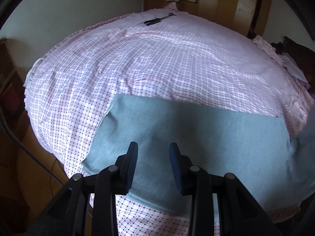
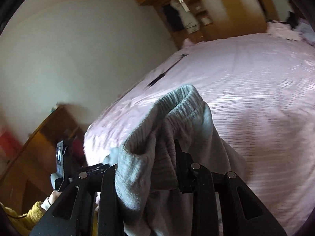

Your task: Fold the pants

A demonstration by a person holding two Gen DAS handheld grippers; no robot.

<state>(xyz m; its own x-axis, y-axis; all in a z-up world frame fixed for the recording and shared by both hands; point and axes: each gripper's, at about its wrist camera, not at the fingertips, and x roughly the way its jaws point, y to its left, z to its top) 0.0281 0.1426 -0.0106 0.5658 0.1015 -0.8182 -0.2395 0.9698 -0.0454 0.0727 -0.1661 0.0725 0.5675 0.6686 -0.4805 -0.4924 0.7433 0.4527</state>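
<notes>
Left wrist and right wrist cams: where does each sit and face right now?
Left wrist: on the open left claw, looking down over flat grey-blue pants on the checked bedsheet.
Right wrist: on the right claw, tilted, shut on the pants' ribbed waistband; the person's yellow sleeve shows.
Shared: bed, pants, wardrobe.

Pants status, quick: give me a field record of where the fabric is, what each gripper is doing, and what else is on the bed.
surface: bed with pink checked sheet
pants: grey-blue pants, one part flat on the sheet near the front edge
left gripper: open above the flat part, holding nothing
right gripper: shut on the ribbed waistband, lifted off the bed
other item: dark object at the far side
</notes>
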